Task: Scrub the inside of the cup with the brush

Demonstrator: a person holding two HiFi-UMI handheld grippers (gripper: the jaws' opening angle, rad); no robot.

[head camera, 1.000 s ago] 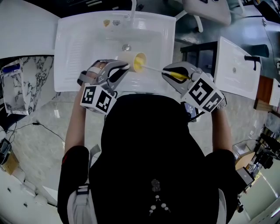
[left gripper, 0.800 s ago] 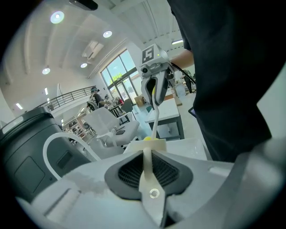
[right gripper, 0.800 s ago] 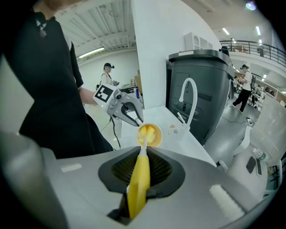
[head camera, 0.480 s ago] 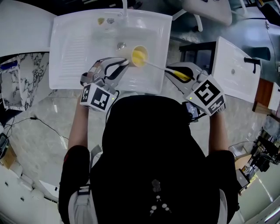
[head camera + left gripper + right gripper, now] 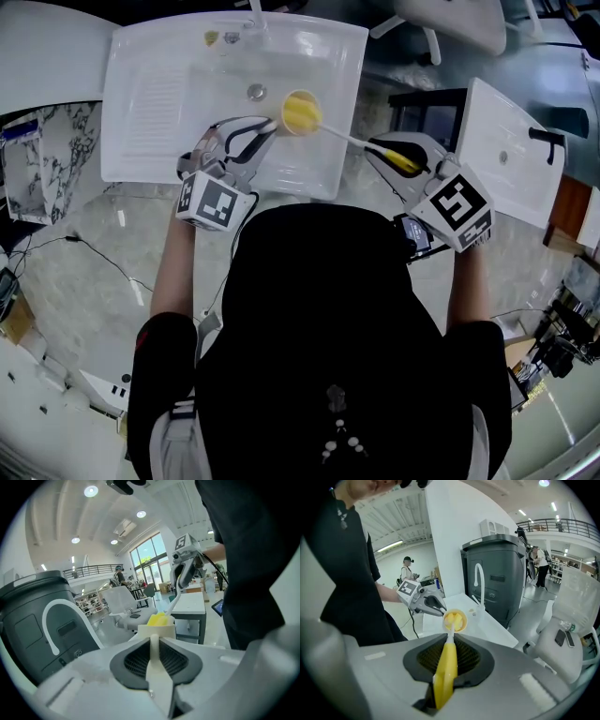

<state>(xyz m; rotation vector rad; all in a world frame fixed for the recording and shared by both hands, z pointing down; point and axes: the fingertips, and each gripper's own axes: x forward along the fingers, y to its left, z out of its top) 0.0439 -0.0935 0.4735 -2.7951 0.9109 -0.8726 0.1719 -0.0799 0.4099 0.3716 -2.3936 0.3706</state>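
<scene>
Sink (image 5: 150, 94) up top, white and shallow. Closest in, just off the sink's front right corner, the right tongs (image 5: 380, 150) are clamped tight on the yellow handle of the brush (image 5: 339, 137). Over the sink's front edge, the left tongs (image 5: 265, 126) pinch the cup (image 5: 301, 112) by its handle, tipped sideways above the basin, brush head inside its mouth. Further back in the sink lies the drain (image 5: 255, 91).

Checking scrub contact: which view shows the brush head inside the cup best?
The right gripper view: it looks straight into the cup, the yellow brush head filling its mouth. The head view shows that smaller, from above. The left gripper view shows the cup's outside and a yellow tip past its rim.
</scene>
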